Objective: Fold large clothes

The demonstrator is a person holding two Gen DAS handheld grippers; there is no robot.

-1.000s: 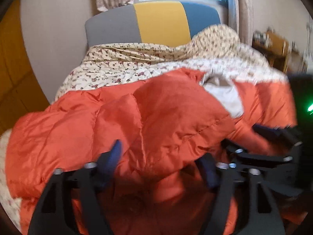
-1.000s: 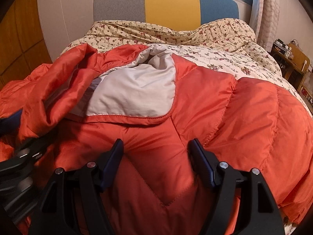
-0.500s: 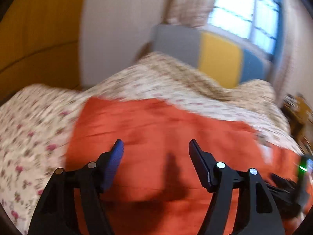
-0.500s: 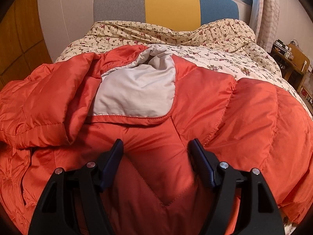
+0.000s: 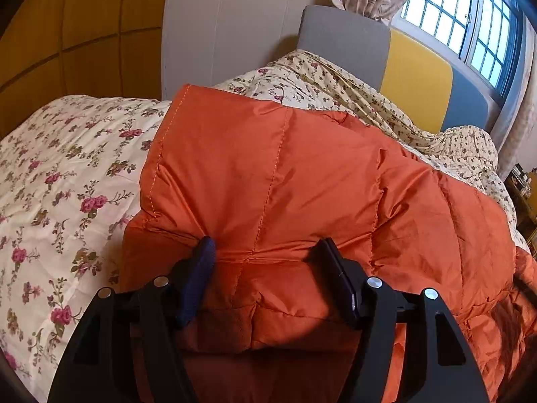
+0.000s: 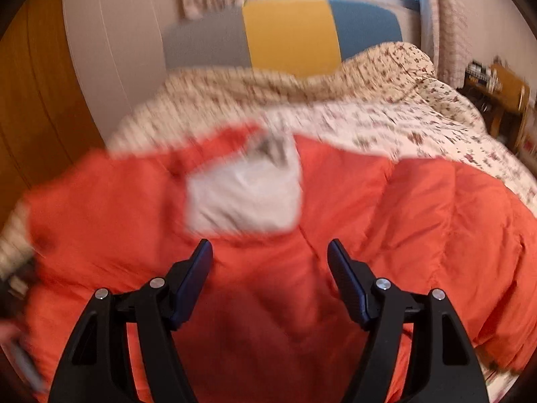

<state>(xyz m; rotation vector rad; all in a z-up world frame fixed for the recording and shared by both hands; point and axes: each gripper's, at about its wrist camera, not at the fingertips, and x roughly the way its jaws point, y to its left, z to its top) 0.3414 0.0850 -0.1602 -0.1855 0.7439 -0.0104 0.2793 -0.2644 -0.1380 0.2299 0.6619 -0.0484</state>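
My left hand-held gripper (image 5: 265, 252) has just been closing; its jaws now pinch a puffed fold of the orange down jacket (image 5: 302, 174) between them. My right hand-held gripper (image 6: 270, 255) hangs released above the same jacket, near its grey lining (image 6: 245, 198), gripping nothing. The jacket lies spread on the bed's floral quilt (image 5: 60, 181), below a grey, yellow and blue headboard (image 6: 288, 30) and a barred window (image 5: 470, 10).

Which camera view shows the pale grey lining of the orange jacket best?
The right wrist view. There the grey lining shows as a pale patch in the middle of the orange jacket, though blurred. The left wrist view shows only the jacket's orange quilted outside, no lining.
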